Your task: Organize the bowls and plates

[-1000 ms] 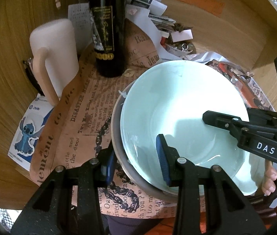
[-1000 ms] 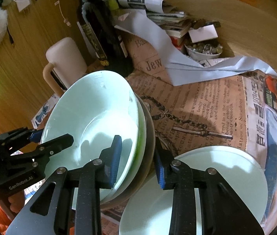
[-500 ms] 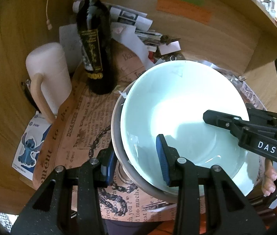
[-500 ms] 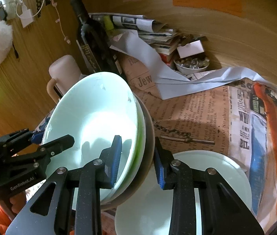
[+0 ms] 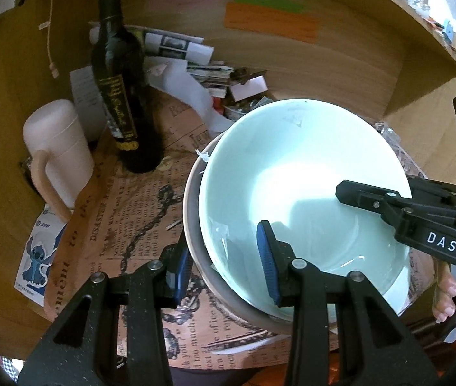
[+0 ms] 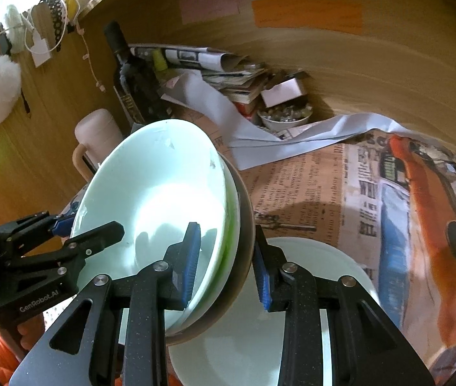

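Observation:
A stack of nested bowls (image 5: pixel 292 177) hangs tilted above the table: a pale mint bowl (image 6: pixel 157 199) on top, a green-edged one under it, and a grey-brown outer bowl (image 6: pixel 244 225). My left gripper (image 5: pixel 224 267) is shut on the stack's near rim, one blue pad inside and one outside. My right gripper (image 6: pixel 228 267) is shut on the opposite rim in the same way. Each gripper shows in the other's view, the left gripper (image 6: pixel 91 225) at the left and the right gripper's finger (image 5: pixel 372 199) inside the bowl. A pale plate (image 6: pixel 324 273) lies on the table below.
A dark wine bottle (image 5: pixel 121 96) and a pink handled jug (image 5: pixel 57 148) stand left of the stack on a newspaper-print cloth (image 6: pixel 308 189). Piled papers (image 6: pixel 228 70) and a small dish of trinkets (image 6: pixel 284 115) sit against the wooden back panel (image 6: pixel 388 74).
Both grippers have risen with the bowl stack held between them. The bottle, jug and cloth now look smaller and farther below, and more of the back panel shows.

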A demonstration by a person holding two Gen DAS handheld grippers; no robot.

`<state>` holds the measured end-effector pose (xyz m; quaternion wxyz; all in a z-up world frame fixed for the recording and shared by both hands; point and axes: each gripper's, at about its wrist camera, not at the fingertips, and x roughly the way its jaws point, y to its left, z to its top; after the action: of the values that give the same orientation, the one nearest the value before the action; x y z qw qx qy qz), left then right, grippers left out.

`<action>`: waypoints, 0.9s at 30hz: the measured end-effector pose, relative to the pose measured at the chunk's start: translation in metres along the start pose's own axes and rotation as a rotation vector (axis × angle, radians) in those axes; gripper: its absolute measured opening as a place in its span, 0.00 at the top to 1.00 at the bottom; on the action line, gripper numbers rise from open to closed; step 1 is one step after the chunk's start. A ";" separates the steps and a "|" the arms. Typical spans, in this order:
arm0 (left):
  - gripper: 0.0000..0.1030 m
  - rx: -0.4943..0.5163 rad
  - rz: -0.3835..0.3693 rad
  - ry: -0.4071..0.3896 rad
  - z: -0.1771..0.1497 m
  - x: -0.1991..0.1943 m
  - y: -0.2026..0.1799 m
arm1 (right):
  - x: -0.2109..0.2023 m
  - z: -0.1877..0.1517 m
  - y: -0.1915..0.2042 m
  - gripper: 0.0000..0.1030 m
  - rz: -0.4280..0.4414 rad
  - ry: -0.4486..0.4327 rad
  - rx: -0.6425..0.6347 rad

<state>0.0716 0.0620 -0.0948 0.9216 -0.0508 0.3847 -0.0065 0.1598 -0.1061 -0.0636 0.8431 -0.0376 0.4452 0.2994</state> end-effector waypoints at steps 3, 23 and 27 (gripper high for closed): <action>0.63 0.013 -0.014 -0.002 0.001 0.000 -0.007 | -0.007 -0.002 -0.005 0.73 -0.011 -0.008 0.011; 0.63 0.090 -0.078 -0.002 -0.005 -0.004 -0.052 | -0.041 -0.027 -0.029 0.73 -0.076 -0.032 0.055; 0.63 0.101 -0.087 0.008 -0.009 -0.002 -0.060 | -0.045 -0.035 -0.036 0.73 -0.083 -0.024 0.069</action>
<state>0.0655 0.0016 -0.0938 0.9204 -0.0207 0.3848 -0.0663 0.1354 -0.1684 -0.0573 0.8609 -0.0232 0.4430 0.2491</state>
